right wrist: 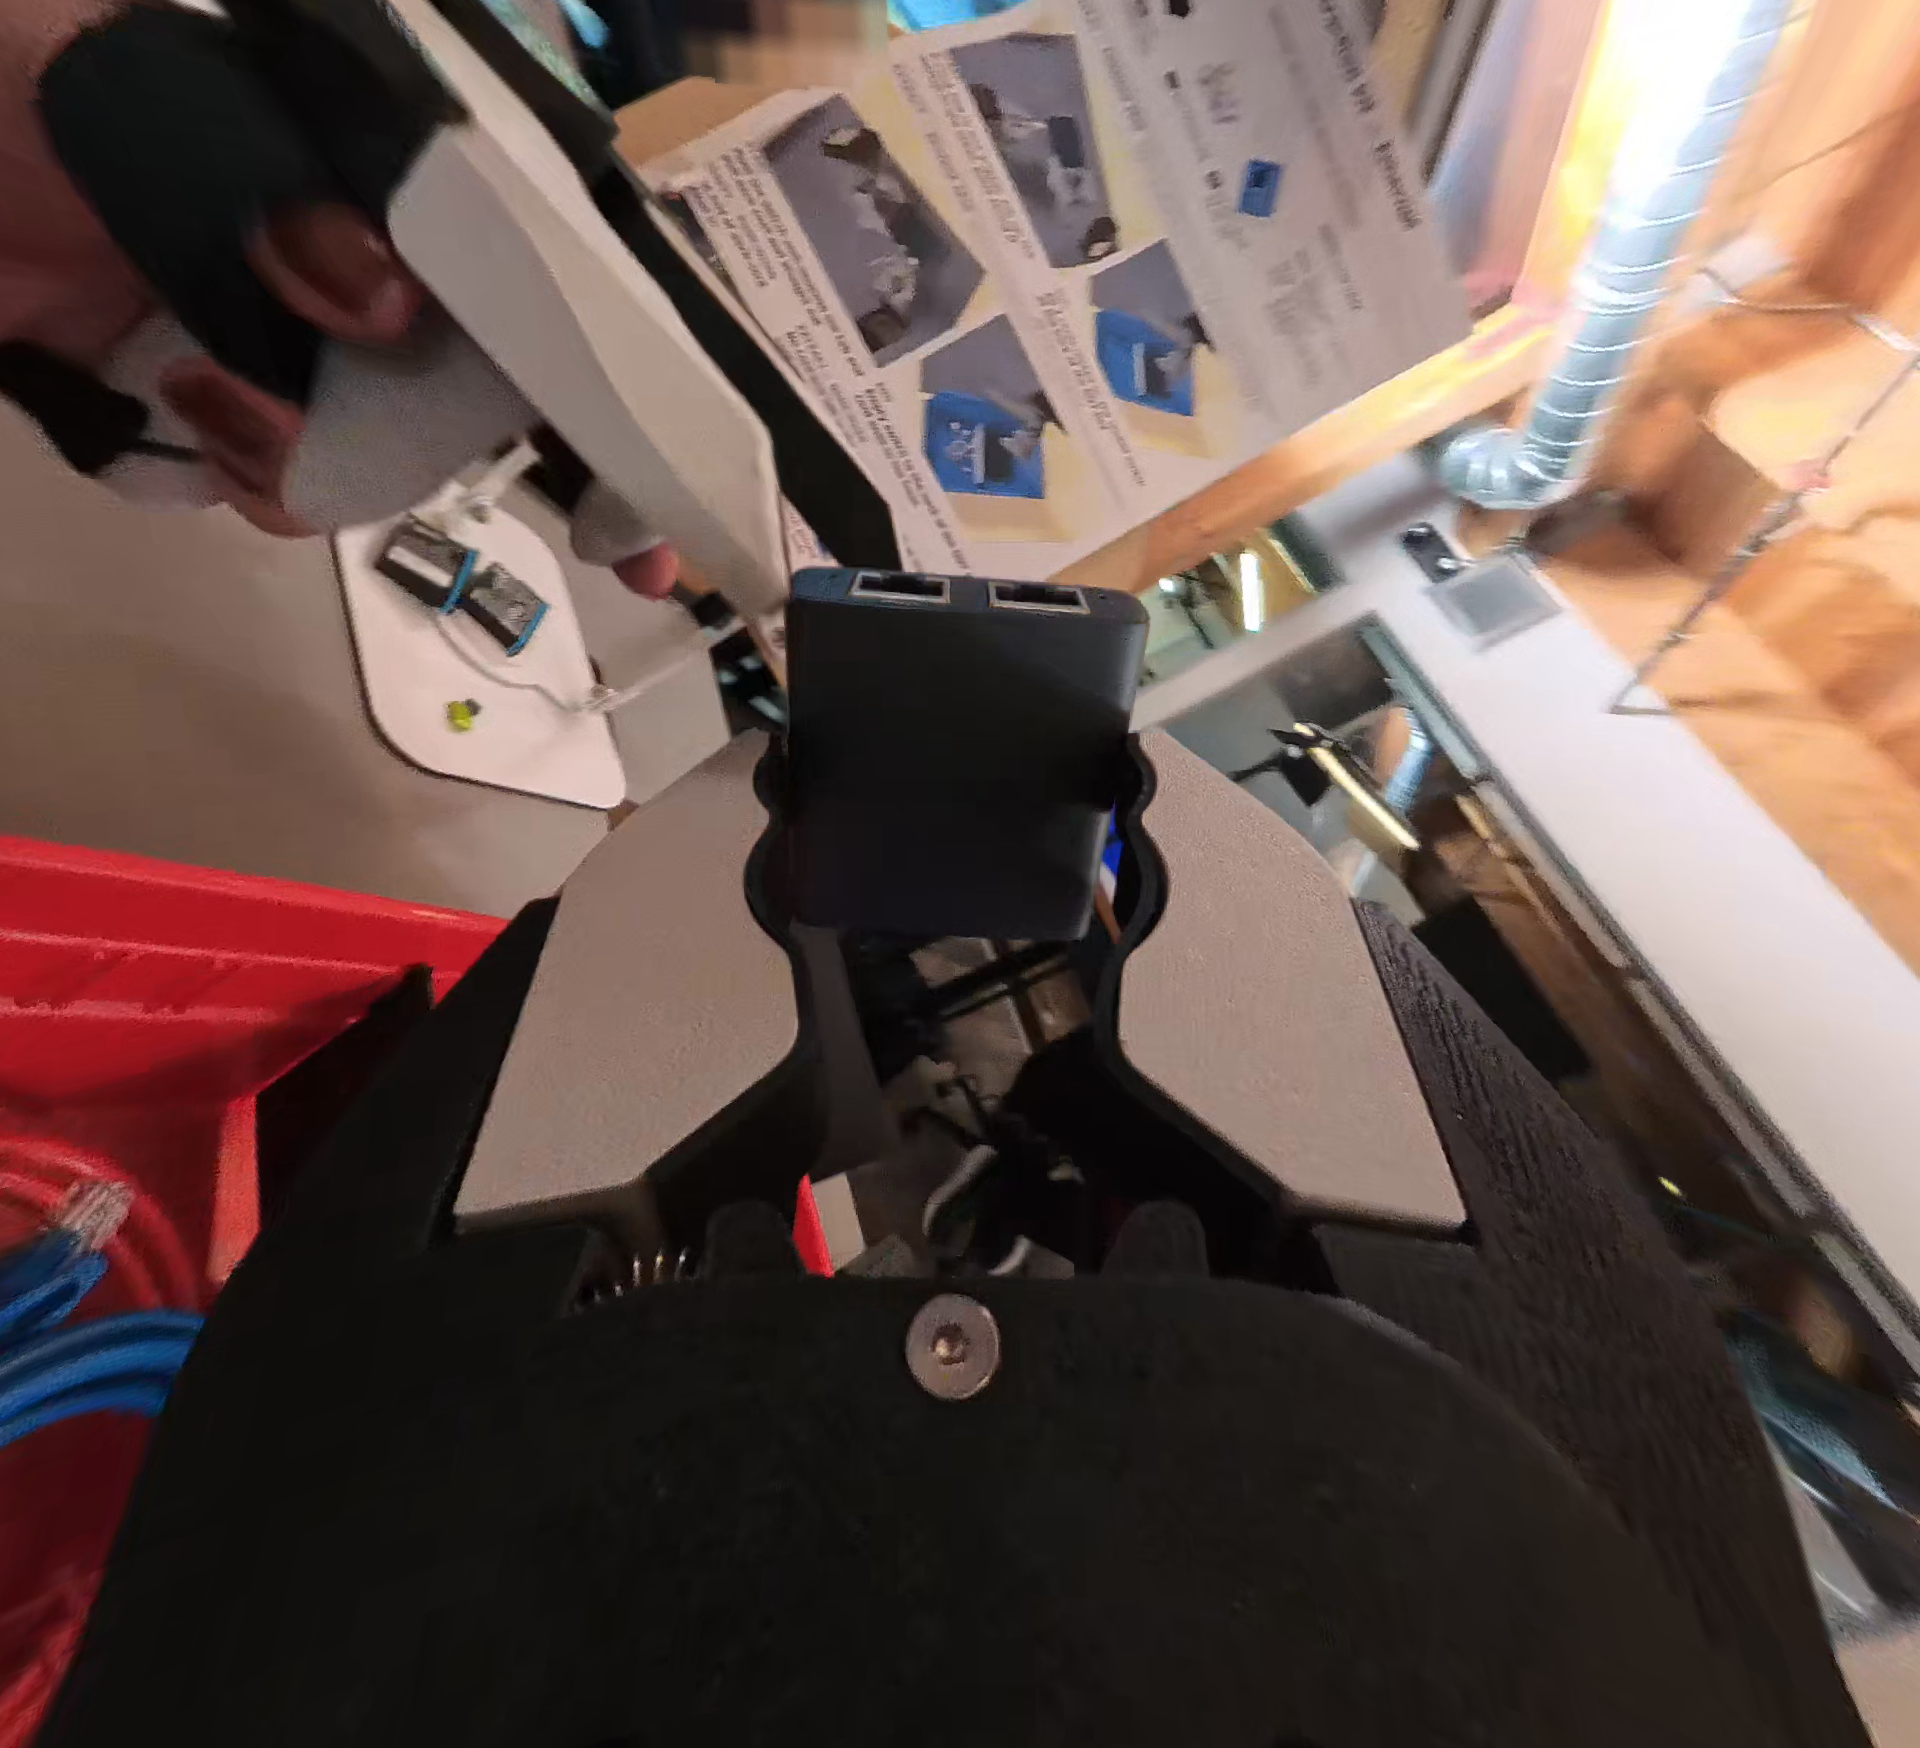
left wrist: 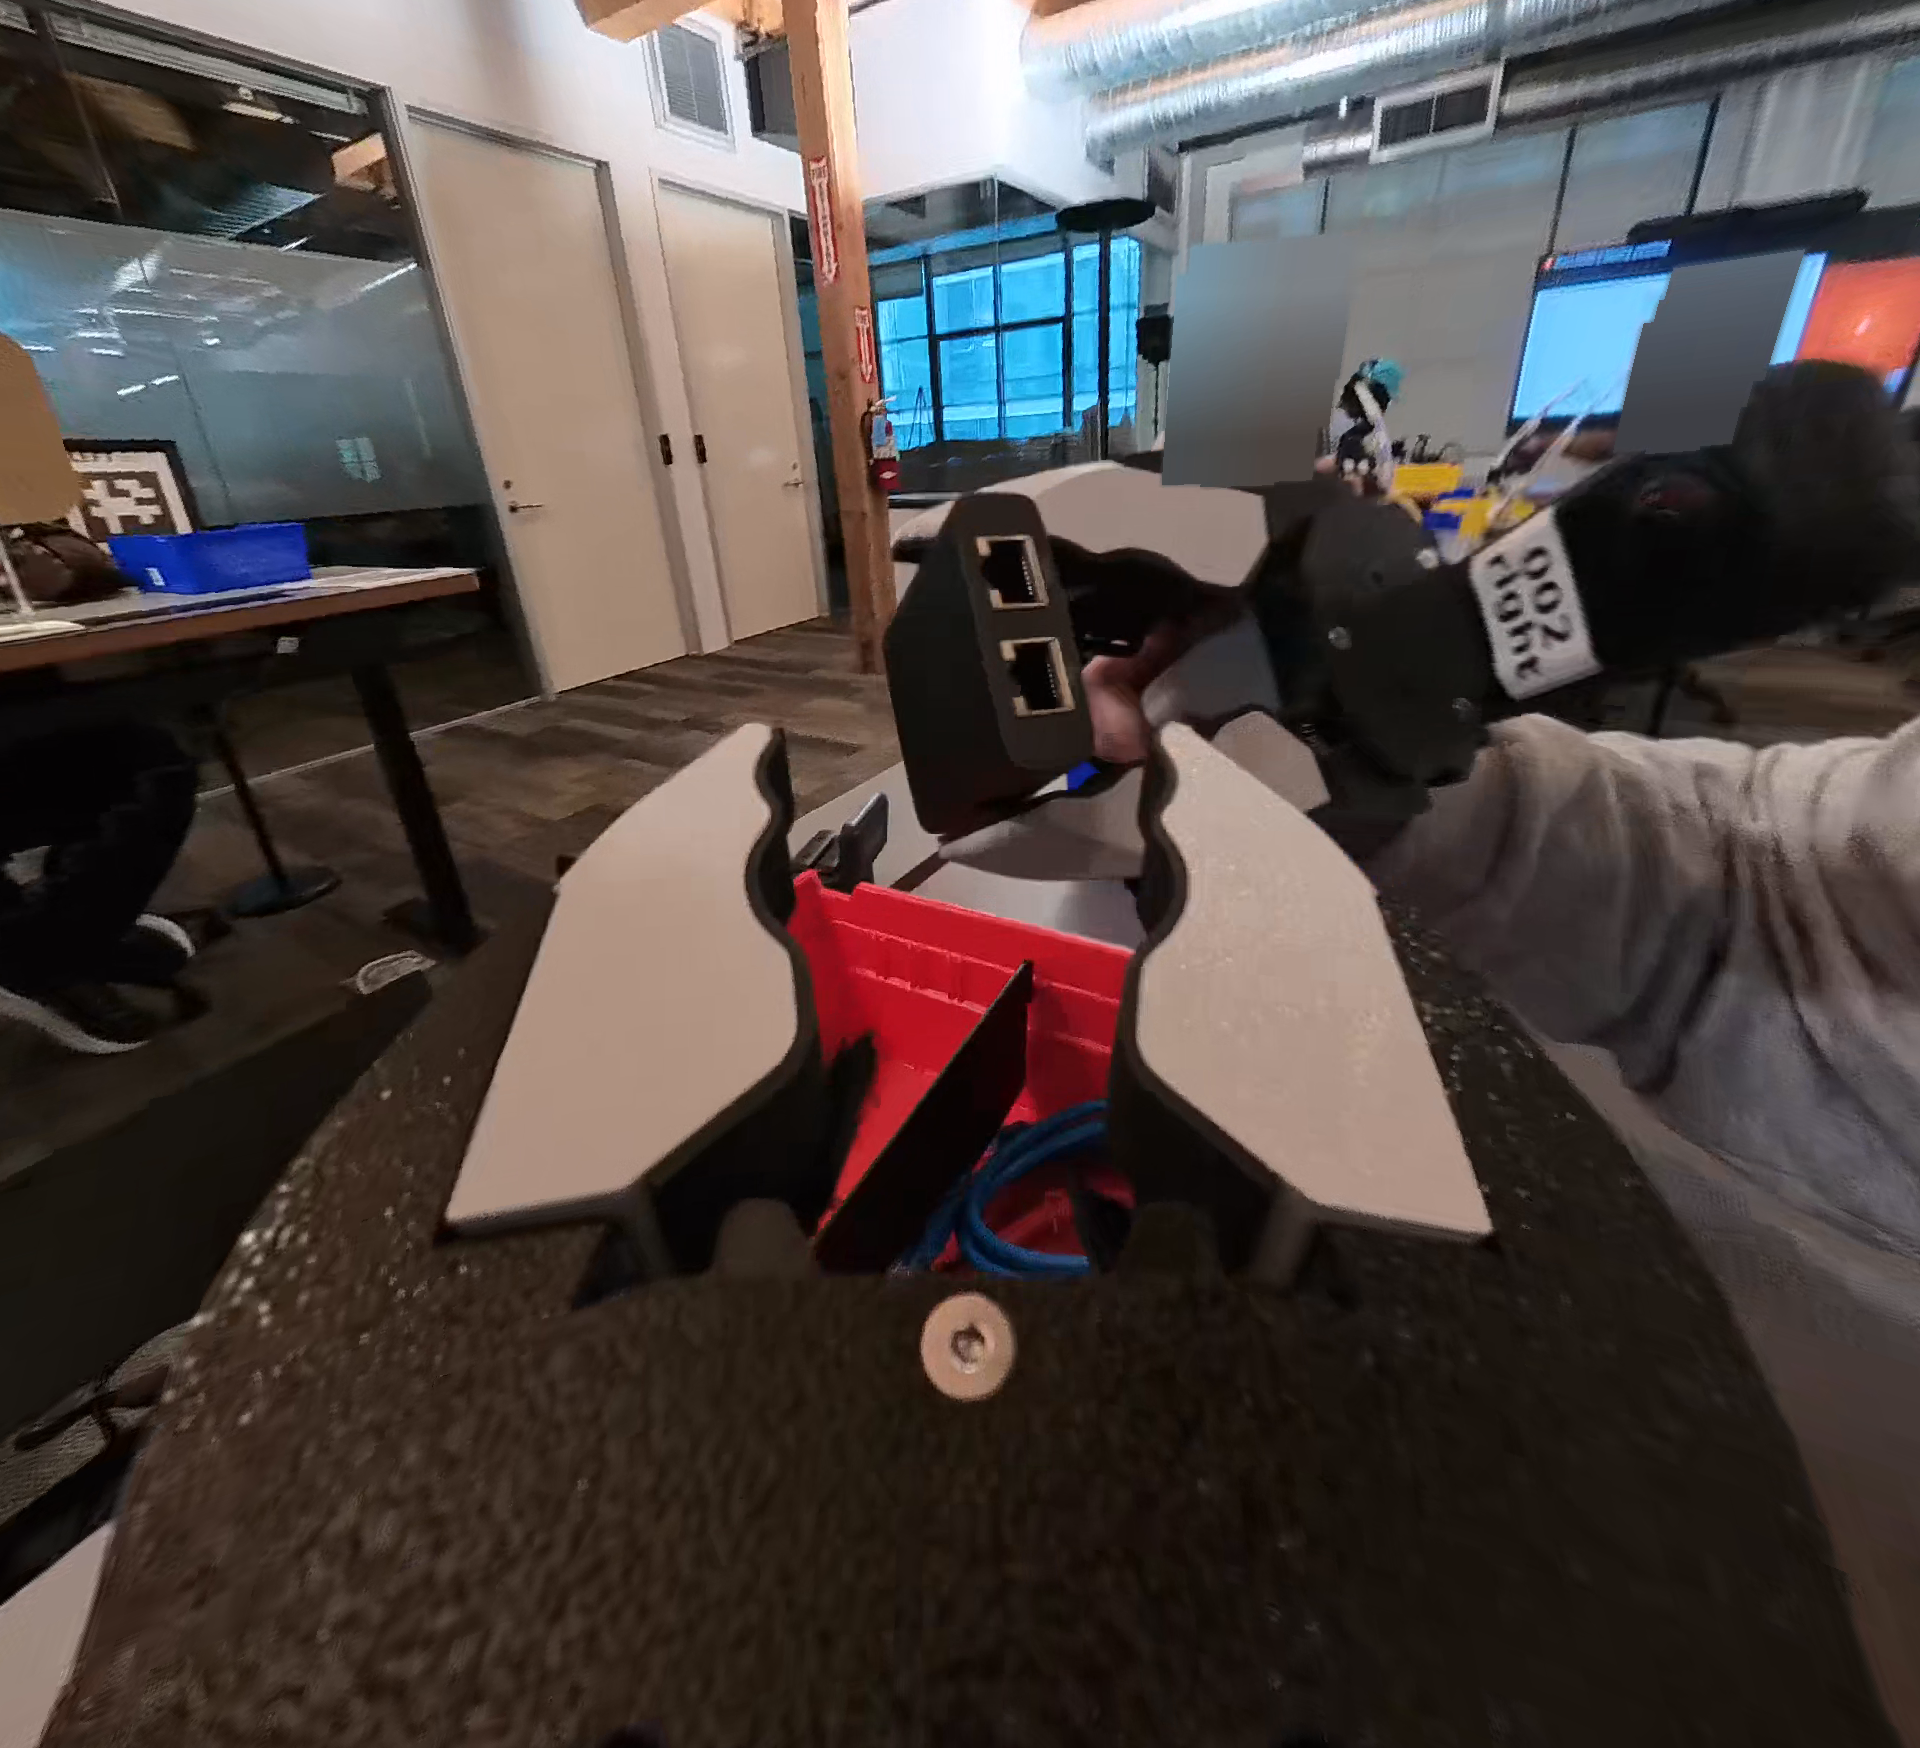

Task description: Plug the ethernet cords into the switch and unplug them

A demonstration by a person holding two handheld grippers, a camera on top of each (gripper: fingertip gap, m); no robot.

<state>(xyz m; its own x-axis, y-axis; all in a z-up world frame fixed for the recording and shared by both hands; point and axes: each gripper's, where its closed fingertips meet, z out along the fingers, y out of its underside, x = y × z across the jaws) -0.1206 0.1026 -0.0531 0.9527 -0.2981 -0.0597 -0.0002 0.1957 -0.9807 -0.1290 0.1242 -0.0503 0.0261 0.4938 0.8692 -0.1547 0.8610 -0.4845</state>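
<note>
Pinching the black two-port box (right wrist: pixel 951 763) by its sides, the right gripper (right wrist: pixel 951 825) wants a firm, level hold while the left gripper (left wrist: pixel 961 867) hangs spread and empty above the red bin (left wrist: pixel 935 981) of blue cable (left wrist: pixel 1008 1199).

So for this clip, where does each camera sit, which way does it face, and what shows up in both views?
Left wrist view: on the left tongs, open, facing across an office over a red bin of blue cable; grey sleeve shows.
Right wrist view: on the right tongs, tilted, facing an instruction sheet; a gloved hand shows.
Shared: the black two-port adapter held by the right tongs, the red bin, the blue cable, each other's tongs.
</note>
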